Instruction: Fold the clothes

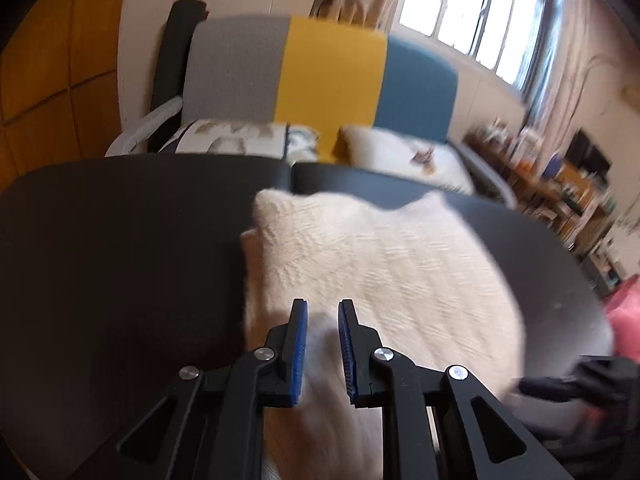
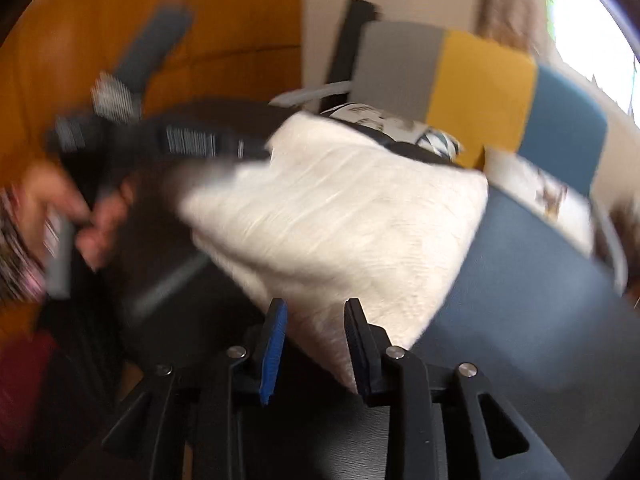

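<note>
White garment (image 1: 380, 264) folded flat (ribbed, fuzzy).

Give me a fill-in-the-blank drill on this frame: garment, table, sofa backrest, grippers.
1. The folded white garment lies on a ____ table.
2. The sofa backrest has grey, ____ and blue panels.
3. The pads on the left gripper fingers are ____.
4. In the right wrist view, a corner of the garment sits between the jaws of the ____ gripper.

Missing: black; yellow; blue; right

Lying folded on the table (image 1: 100, 240): a garment (image 1: 380, 264), with a sofa (image 1: 332, 80) standing behind, pillows (image 1: 404, 152) resting on it.
</note>
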Demonstrator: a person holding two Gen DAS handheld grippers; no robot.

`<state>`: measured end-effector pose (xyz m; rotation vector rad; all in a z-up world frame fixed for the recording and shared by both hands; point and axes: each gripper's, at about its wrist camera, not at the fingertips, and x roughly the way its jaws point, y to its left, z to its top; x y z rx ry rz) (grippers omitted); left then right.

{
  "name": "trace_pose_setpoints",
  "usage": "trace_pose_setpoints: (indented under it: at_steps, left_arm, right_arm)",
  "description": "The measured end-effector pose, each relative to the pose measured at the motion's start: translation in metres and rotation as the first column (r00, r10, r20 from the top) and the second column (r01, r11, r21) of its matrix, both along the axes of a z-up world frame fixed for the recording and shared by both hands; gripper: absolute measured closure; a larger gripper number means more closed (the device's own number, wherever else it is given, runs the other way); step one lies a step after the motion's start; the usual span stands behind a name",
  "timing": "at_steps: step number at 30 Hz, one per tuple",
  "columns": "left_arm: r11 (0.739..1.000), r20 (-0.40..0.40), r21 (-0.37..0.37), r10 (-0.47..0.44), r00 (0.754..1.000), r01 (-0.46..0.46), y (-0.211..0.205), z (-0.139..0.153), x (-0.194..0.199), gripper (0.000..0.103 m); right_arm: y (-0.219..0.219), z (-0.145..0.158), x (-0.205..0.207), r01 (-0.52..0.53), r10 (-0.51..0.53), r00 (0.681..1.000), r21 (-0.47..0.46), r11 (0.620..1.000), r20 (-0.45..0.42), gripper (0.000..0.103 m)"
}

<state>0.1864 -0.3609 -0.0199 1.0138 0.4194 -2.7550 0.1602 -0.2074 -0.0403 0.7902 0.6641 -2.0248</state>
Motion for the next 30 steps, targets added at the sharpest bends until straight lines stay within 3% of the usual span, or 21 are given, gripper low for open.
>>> trace_pose_setpoints:
  at_steps: [4,7,8,9,14,17,22,24,25,27,30]
  left_arm:
    - [0.990,0.030,-0.133,-0.048,0.998,0.051,0.028,-0.005,0.005,0.085]
    - [0.984,0.094,-0.171,-0.035,0.995,0.051,0.029,-0.021,-0.005,0.085]
    - [0.984,0.102,-0.171,-0.024,0.994,0.042,0.025,-0.023,-0.007,0.085]
    - [0.985,0.110,-0.171,-0.014,0.994,0.033,0.021,-0.025,-0.009,0.086]
    - [0.987,0.114,-0.161,0.002,0.993,0.016,0.007,-0.028,-0.016,0.089]
    - [0.990,0.119,-0.143,0.005,0.993,0.012,0.001,-0.032,-0.017,0.090]
    - [0.989,0.115,-0.147,0.037,0.993,-0.020,-0.007,-0.045,-0.014,0.090]
    - [0.986,0.107,-0.166,0.028,0.994,-0.009,-0.003,-0.047,-0.012,0.090]
    - [0.984,0.106,-0.176,0.025,0.994,-0.006,0.000,-0.047,-0.011,0.090]
    - [0.982,0.103,-0.188,0.021,0.994,-0.002,0.004,-0.047,-0.009,0.090]
    - [0.992,0.082,-0.122,0.027,0.996,-0.017,-0.004,-0.046,-0.005,0.090]
  right_arm:
    - [-0.023,-0.021,0.014,0.001,0.024,0.980,0.124,0.992,-0.200,0.073]
    - [-0.036,-0.040,0.020,-0.017,0.090,0.951,0.241,0.970,-0.296,0.078]
    - [-0.033,-0.040,0.020,-0.012,0.089,0.949,0.249,0.968,-0.302,0.090]
    - [-0.030,-0.039,0.020,-0.006,0.086,0.949,0.254,0.967,-0.304,0.093]
    - [-0.008,-0.024,0.019,0.043,0.033,0.948,0.229,0.972,-0.318,0.097]
    - [0.005,-0.020,0.013,0.070,-0.003,0.954,0.211,0.975,-0.301,0.101]
    - [0.031,-0.043,-0.011,0.160,-0.136,0.984,0.230,0.960,-0.116,0.103]
    - [0.046,-0.032,-0.019,0.167,-0.172,0.984,0.110,0.980,0.034,0.103]
    - [0.049,-0.021,-0.020,0.164,-0.167,0.984,0.052,0.985,0.065,0.103]
    - [0.049,0.003,-0.021,0.160,-0.153,0.984,-0.067,0.985,0.096,0.095]
    - [0.028,0.024,-0.035,0.167,-0.149,0.981,-0.147,0.975,0.122,0.087]
